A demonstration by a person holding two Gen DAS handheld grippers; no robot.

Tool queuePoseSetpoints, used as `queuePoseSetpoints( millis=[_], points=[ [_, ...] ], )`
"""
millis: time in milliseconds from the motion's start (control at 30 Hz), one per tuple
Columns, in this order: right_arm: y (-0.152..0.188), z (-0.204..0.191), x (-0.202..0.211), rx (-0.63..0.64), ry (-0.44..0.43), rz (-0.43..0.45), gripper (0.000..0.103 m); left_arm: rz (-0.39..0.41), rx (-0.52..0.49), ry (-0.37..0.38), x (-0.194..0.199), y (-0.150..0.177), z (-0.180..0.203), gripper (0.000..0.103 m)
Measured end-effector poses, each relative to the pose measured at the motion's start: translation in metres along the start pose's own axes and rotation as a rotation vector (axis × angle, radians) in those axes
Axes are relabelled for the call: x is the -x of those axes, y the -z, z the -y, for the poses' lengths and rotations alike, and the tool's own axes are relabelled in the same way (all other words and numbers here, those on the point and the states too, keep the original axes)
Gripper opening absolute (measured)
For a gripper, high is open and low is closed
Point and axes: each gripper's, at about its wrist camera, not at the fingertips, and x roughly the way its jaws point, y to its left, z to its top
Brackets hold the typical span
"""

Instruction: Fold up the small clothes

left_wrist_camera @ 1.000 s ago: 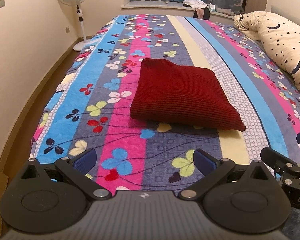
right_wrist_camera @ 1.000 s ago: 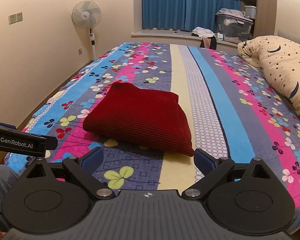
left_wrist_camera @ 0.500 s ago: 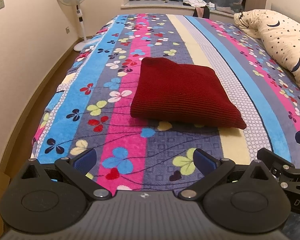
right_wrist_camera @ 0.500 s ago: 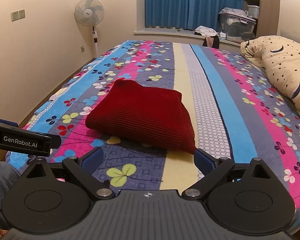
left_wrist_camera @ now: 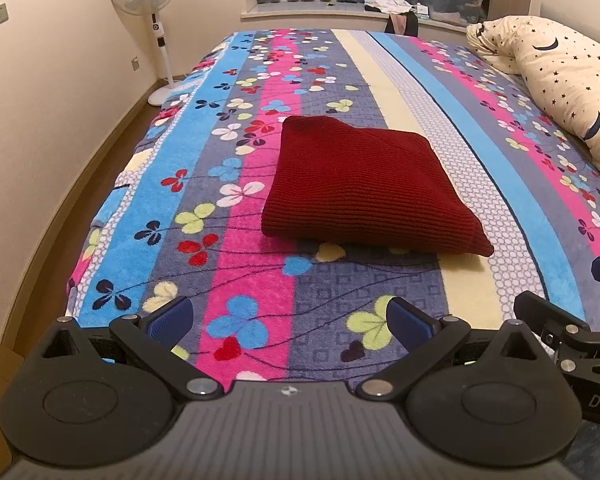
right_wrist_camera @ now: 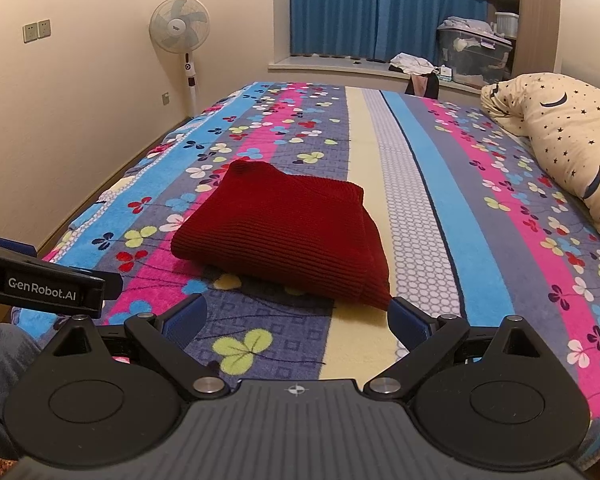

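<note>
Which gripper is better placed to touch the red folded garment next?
Right, marginally. The right gripper has its jaws open, with the red folded garment starting just past them. From the left gripper, also open, a wider strip of blanket separates it from the garment. Neither touches it.

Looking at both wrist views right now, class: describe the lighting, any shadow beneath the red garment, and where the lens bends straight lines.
Left wrist view: warm indoor light, a soft shadow under the near edge of the folded red garment, skirting board bowed by the fisheye. Right wrist view: same warm light, the garment's shadow darker on the bedspread, blue curtains sharp, dark vignette in the corners.
</note>
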Motion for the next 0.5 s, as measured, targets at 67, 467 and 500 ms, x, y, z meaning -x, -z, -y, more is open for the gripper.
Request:
queuePoseSetpoints(
  millis=[67,467,500],
  points=[
    [0.0001,0.0,0.0001,0.002,-0.001,0.001,0.097,0.001,0.001,-0.001,0.0,-0.0001,0.0003,0.103],
    [-0.0003,-0.0016,-0.0002,0.001,-0.001,0.001,0.097,0.01,-0.03,-0.006,0.0011,0.0011,0.0014,0.103],
    [-0.0003,-0.0018,-0.0003,0.0,-0.002,0.0,0.097,0.004,-0.023,0.001,0.0003,0.0008,0.0008,0.103]
  ],
)
